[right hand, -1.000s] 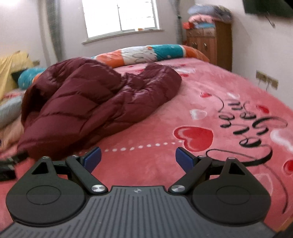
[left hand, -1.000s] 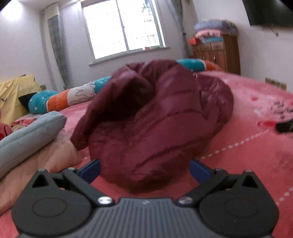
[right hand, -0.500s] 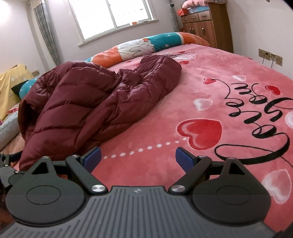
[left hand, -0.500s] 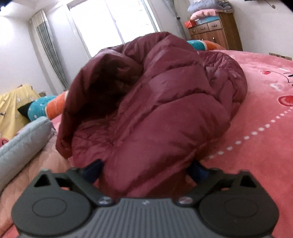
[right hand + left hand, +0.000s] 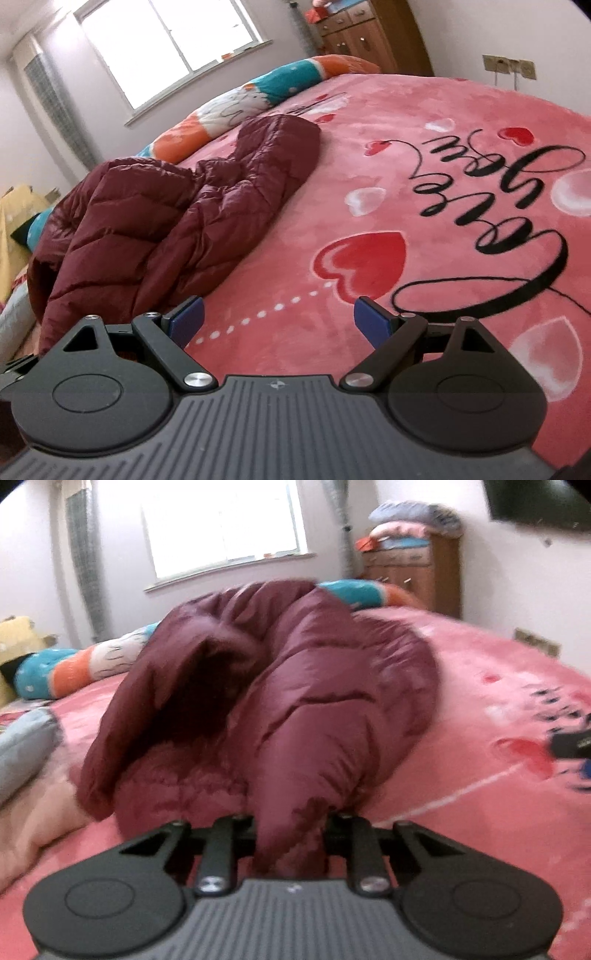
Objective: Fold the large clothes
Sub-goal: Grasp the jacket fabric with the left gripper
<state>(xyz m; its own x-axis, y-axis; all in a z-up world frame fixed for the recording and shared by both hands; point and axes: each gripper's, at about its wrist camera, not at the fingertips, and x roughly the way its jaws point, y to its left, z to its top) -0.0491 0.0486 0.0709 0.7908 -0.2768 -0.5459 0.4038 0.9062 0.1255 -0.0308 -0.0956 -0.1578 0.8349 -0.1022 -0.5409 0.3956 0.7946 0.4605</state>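
Note:
A large maroon puffer jacket point(image 5: 295, 701) lies crumpled on a pink bed blanket point(image 5: 480, 775). My left gripper point(image 5: 290, 834) is shut on a fold of the jacket's near edge; its pads are hidden by the fabric. In the right wrist view the jacket point(image 5: 166, 221) lies to the left. My right gripper point(image 5: 277, 321) is open and empty, low over the blanket point(image 5: 406, 147) beside the jacket's near end, its blue pads point(image 5: 186, 319) wide apart. A dark part of the right gripper shows at the right edge of the left wrist view point(image 5: 572, 742).
A long orange, teal and white bolster point(image 5: 258, 96) lies along the head of the bed. A grey pillow point(image 5: 22, 749) and peach quilt point(image 5: 33, 823) sit at the left. A wooden dresser point(image 5: 413, 572) with stacked bedding stands by the far wall. Wall sockets point(image 5: 509, 66) are at right.
My left gripper closed on the jacket's near edge, after being open around it, and the view has drawn back. My right gripper has tilted and stayed open over the blanket.

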